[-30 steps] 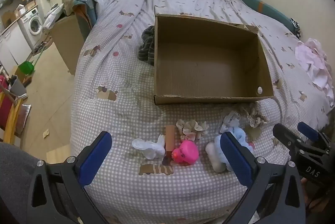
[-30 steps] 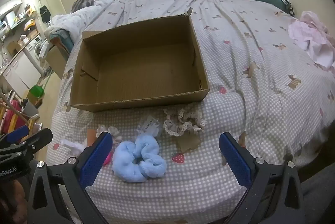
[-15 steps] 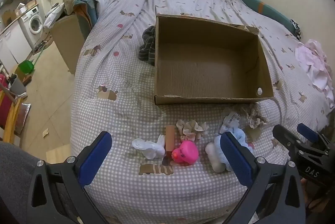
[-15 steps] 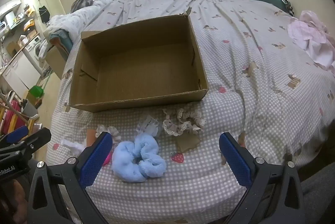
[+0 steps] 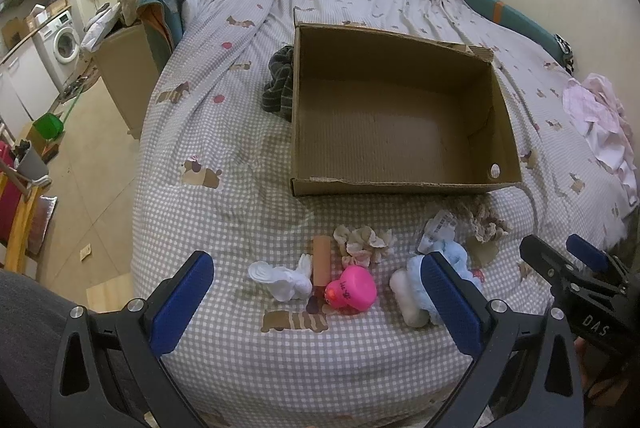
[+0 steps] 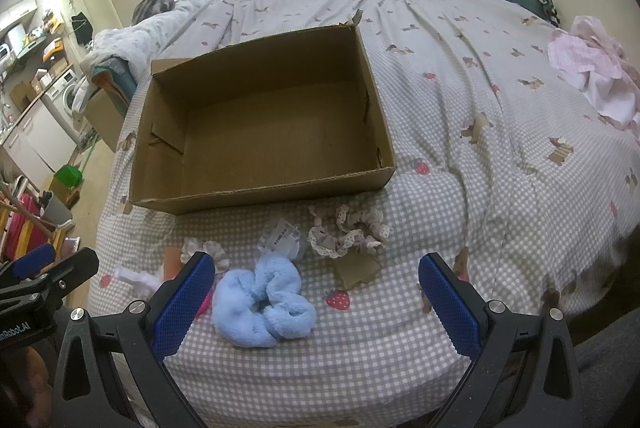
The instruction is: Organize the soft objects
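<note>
An empty cardboard box sits on the bed. In front of it lie soft things: a white fluffy piece, a pink rubber duck, a beige scrunchie, a light blue scrunchie, and a lace-trimmed scrunchie. My left gripper is open and empty, above the near bed edge around the duck. My right gripper is open and empty, just right of the blue scrunchie.
An orange tube and a paper tag lie among the items. Dark striped cloth lies left of the box. Pink clothes lie far right. The bed edge drops to the floor on the left.
Both grippers have drifted slightly; the views barely shift. Nothing was taken hold of or moved.
</note>
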Motion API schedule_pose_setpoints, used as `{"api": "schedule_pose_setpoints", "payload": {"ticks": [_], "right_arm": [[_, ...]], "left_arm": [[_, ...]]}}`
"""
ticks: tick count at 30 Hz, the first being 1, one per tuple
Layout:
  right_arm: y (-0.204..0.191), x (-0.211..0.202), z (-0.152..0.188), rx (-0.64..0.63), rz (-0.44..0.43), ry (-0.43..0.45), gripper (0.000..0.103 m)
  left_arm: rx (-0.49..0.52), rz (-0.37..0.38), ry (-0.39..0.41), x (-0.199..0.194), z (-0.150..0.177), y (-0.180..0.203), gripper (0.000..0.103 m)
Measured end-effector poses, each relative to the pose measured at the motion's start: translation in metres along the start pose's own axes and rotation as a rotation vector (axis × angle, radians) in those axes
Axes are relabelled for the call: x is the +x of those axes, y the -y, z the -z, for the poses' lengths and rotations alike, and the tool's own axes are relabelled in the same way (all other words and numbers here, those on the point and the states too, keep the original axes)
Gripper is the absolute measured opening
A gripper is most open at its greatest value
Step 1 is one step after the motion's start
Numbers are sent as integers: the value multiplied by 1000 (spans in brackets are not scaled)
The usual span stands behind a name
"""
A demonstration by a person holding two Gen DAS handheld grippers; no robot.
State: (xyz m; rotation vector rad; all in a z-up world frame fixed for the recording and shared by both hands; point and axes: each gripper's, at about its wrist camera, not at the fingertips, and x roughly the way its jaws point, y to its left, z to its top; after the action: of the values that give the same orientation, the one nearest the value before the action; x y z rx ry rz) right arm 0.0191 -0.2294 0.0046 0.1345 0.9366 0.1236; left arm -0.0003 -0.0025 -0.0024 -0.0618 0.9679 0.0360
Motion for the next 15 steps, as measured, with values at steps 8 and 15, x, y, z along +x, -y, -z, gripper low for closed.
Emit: {"api": "schedule_pose_setpoints", "payload": {"ticks": [8, 15], "right_arm": [[3, 1, 1, -2, -1, -2, 103], [2, 0, 0, 0, 0, -2, 103]], "left_arm": [[-9, -4, -5, 1, 0, -3, 103], [-8, -3, -4, 1, -1, -3, 103]]}}
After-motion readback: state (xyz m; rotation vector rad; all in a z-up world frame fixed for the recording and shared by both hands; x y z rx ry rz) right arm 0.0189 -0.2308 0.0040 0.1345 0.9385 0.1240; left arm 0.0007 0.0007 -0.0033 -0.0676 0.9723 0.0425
